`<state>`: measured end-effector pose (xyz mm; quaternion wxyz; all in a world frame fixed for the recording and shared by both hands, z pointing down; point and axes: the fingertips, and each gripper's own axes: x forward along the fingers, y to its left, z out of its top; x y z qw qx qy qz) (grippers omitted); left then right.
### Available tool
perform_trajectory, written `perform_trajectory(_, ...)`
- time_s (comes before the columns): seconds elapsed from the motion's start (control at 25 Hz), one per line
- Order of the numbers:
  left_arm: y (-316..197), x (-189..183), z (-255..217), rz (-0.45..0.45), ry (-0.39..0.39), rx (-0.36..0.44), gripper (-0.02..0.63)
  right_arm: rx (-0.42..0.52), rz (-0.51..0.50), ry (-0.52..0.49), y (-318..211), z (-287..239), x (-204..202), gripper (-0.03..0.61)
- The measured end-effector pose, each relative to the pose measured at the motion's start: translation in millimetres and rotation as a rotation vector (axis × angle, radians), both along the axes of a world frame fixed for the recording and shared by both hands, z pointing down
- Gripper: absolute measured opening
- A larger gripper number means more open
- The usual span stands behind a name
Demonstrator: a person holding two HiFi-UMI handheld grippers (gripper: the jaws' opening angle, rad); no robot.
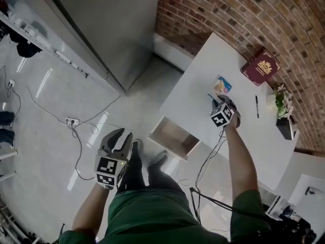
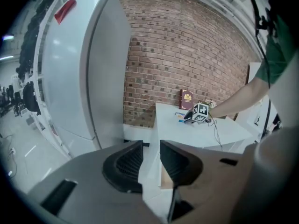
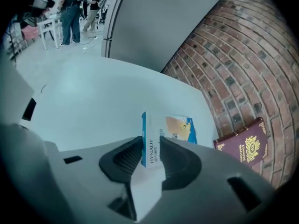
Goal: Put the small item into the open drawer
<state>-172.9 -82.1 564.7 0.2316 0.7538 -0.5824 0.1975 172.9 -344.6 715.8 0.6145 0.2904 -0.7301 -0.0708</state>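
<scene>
1. Head view: the small box [image 1: 222, 85] lies on the white table [image 1: 203, 65], beyond the open drawer [image 1: 175, 135]; the right gripper [image 1: 215, 103] is at the box's near end.
2. Left gripper view: the left gripper [image 2: 150, 164] has its jaws apart, with nothing between them.
3. Right gripper view: the pads pinch the box's narrow end; it is probably light, crushable cardboard, so grip it gently there.

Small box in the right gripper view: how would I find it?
On the white table beside the red brick wall, find the right gripper. Between its jaws sits the small white box with a blue edge and orange picture, far smaller than the dark red book nearby.
</scene>
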Motion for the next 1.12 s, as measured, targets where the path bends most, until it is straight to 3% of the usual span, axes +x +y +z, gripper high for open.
perform_trajectory(0.36, -7, 10, 1, 0.039, 0.018, -0.016, 0.104, 0.054, -0.002, 0.004, 2, -10, 0, 0.085)
perform_trajectory(0.88, -27, 56, -13, 0.192, 0.044, 0.020, 0.100, 0.132, -0.004, -0.205, 52, -91, -4, 0.058)
perform_trajectory(1.12, -24, 88, -18, 0.292, 0.058, -0.022, 0.098, 0.079, -0.030, -0.321, 98, -133, -9, 0.060)
